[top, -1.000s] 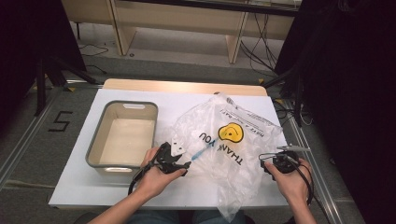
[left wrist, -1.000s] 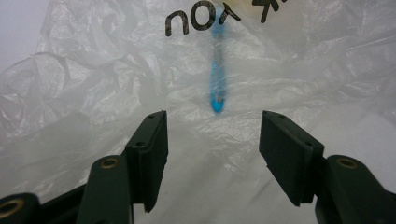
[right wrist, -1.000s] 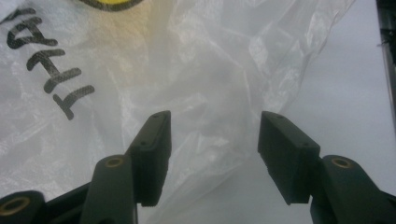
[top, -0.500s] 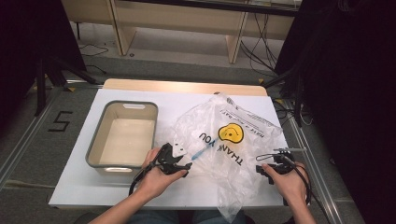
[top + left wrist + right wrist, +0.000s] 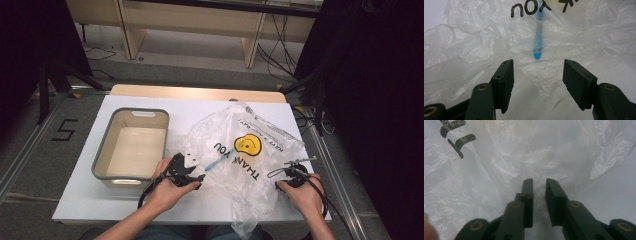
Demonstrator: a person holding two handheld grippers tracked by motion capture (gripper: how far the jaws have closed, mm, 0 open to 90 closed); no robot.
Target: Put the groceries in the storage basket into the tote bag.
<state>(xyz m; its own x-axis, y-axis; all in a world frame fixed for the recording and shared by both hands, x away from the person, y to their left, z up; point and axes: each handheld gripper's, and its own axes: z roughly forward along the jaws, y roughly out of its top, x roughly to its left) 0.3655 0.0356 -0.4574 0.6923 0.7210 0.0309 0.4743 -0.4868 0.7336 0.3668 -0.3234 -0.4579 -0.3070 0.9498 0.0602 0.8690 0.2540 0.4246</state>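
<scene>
A crumpled clear plastic bag printed with a yellow smiley and "THANK YOU" lies on the white table. Inside it lies a slim blue stick-like thing, seen through the film. My left gripper rests at the bag's left edge, open, its jaws wide apart over the film just short of the blue tip. At the bag's right edge, my right gripper has just been closing. Its jaws stand nearly together with a fold of bag film between them and a small gap still showing.
A grey-rimmed empty bin stands at the left of the table, close beside my left hand. The bag's lower end hangs over the table's front edge. Dark floor and cables surround the table.
The right gripper's jaws have narrowed at the bag's right edge, and that hand has shifted slightly. The left hand and the bag have not moved.
</scene>
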